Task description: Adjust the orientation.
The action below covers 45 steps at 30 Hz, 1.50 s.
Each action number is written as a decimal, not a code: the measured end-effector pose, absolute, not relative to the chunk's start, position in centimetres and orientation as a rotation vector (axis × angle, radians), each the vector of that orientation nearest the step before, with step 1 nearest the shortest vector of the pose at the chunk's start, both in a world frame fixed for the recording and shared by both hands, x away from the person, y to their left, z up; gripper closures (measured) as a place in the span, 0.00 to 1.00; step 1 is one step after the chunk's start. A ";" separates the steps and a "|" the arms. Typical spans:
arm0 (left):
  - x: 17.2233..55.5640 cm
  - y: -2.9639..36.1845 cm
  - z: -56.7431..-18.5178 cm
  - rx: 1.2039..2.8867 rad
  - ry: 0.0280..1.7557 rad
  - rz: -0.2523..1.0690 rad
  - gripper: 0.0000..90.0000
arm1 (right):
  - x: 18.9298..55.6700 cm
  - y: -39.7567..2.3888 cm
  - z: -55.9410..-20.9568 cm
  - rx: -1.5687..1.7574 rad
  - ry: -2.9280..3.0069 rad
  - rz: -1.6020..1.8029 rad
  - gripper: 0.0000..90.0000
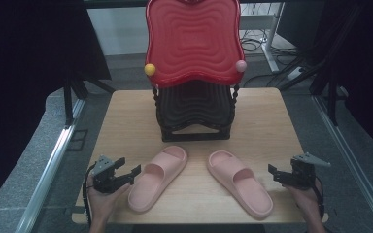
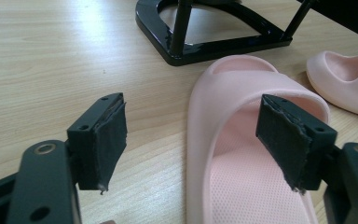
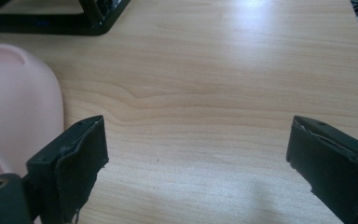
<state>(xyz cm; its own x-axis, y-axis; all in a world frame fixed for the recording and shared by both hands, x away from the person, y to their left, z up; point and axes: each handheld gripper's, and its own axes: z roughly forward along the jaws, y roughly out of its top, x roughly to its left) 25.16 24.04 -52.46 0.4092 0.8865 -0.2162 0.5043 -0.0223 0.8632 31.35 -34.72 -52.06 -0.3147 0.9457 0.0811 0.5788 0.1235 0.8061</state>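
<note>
Flanking pink slippers [image 1: 199,179]: left gripper [image 1: 128,171], right gripper [image 1: 273,173], fingers apart.

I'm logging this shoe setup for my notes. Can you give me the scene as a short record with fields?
surface: wooden table
left slipper: pink, sole down, toe toward the rack
right slipper: pink, sole down, apart from the left one
rack: black stand behind the slippers, red tier on top
left gripper: fingers open, beside the left slipper, holding nothing
right gripper: fingers open, beside the right slipper, holding nothing
</note>
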 end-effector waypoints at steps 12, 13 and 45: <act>24.8 25.0 -52.9 1.718 1.223 0.459 0.76 | 29.9 -35.0 -50.4 1.440 1.907 1.148 0.16; 24.7 25.0 -52.9 1.738 1.236 0.452 0.86 | 29.8 -34.9 -50.3 1.433 1.910 1.151 0.16; 21.7 21.1 -55.6 1.956 1.076 0.191 1.00 | 28.4 -32.8 -47.8 1.308 1.927 1.209 0.18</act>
